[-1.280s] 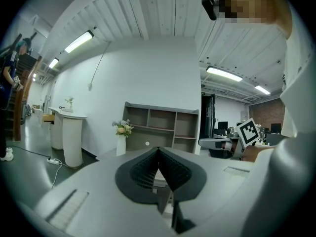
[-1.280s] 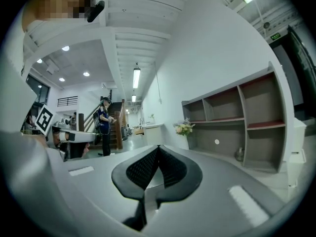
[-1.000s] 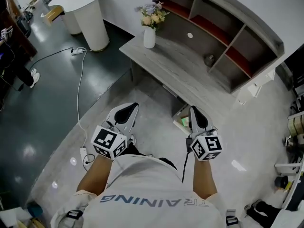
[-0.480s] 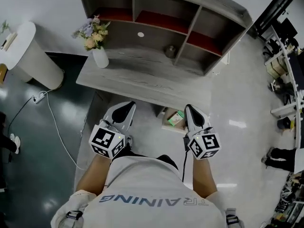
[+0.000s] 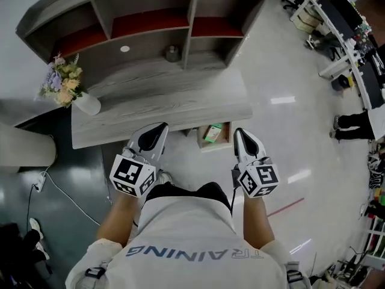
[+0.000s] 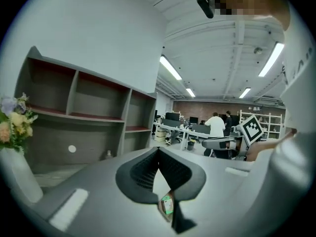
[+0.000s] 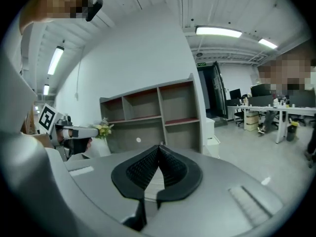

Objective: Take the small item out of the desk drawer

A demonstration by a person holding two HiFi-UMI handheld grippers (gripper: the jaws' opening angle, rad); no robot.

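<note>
The grey wooden desk (image 5: 150, 104) stands just ahead of me, and its drawer (image 5: 204, 144) is pulled out under the front edge. A small green box (image 5: 212, 133) lies inside the drawer. My left gripper (image 5: 161, 128) hovers over the desk's front edge, left of the drawer, with its jaws shut and nothing between them. My right gripper (image 5: 238, 132) hangs just right of the drawer, also shut and empty. In the left gripper view the gripper (image 6: 158, 151) points over the desk, and the green box (image 6: 168, 205) shows below its pads. In the right gripper view the gripper (image 7: 159, 147) faces the shelves.
A shelf unit (image 5: 150, 17) rises at the desk's back, with a small dark object (image 5: 172, 53) in front of it. A white vase of flowers (image 5: 89, 105) stands at the desk's left end. A cable (image 5: 54, 185) runs over the floor at left. A person (image 5: 352, 122) stands at right.
The view has swung round so the desk now lies square ahead instead of at a slant. The open drawer with the green box now sits between the two grippers, which stayed shut.
</note>
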